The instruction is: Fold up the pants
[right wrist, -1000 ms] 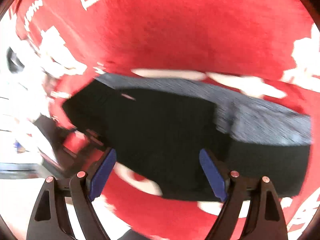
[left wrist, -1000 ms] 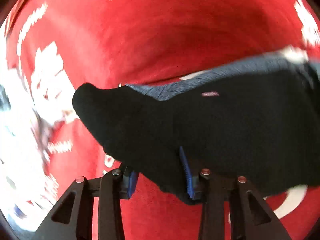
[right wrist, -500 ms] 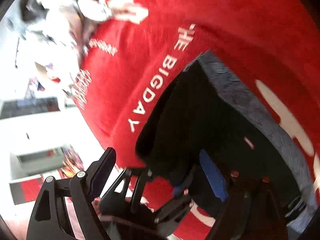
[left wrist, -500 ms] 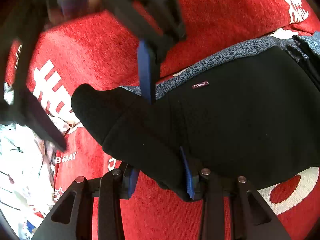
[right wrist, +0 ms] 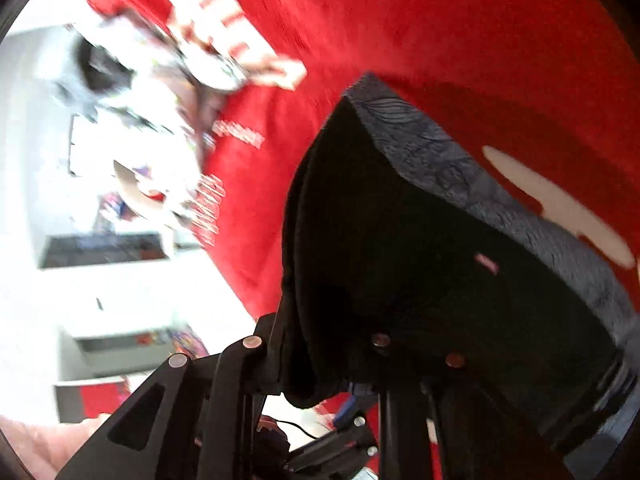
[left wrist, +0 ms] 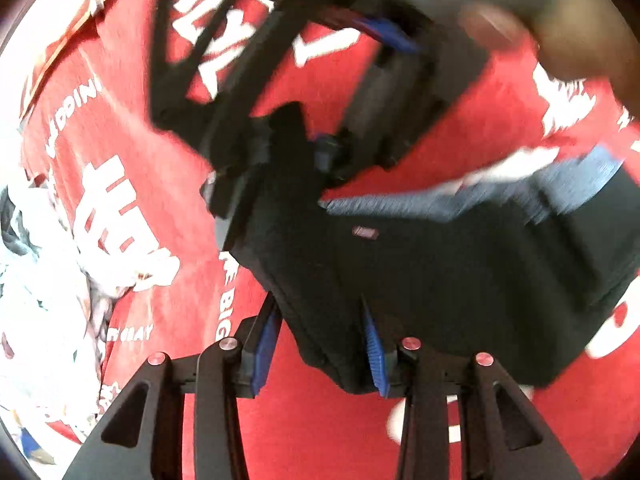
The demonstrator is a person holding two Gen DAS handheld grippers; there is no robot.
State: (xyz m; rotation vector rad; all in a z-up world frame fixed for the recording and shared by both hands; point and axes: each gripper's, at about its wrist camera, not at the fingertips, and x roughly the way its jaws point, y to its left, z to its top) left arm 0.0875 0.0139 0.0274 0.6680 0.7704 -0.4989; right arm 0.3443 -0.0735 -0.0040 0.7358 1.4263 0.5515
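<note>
Black fleece pants (left wrist: pixel 432 280) lie partly folded on the red printed cloth (left wrist: pixel 332 432), filling the centre and right of my left view. My left gripper (left wrist: pixel 320 352) pinches the near corner of the fabric between its blue pads. My right gripper (right wrist: pixel 320 364) appears clamped on the far corner at the lower middle of its view, though its pads are hidden under cloth. To fold well, I should keep both corners level and taut, carry them together, and lay the edge squarely on the grey waistband (right wrist: pixel 480 184).

Pants (left wrist: pixel 460 272) matt black cloth; red cloth (left wrist: pixel 320 432) fuzzy.
</note>
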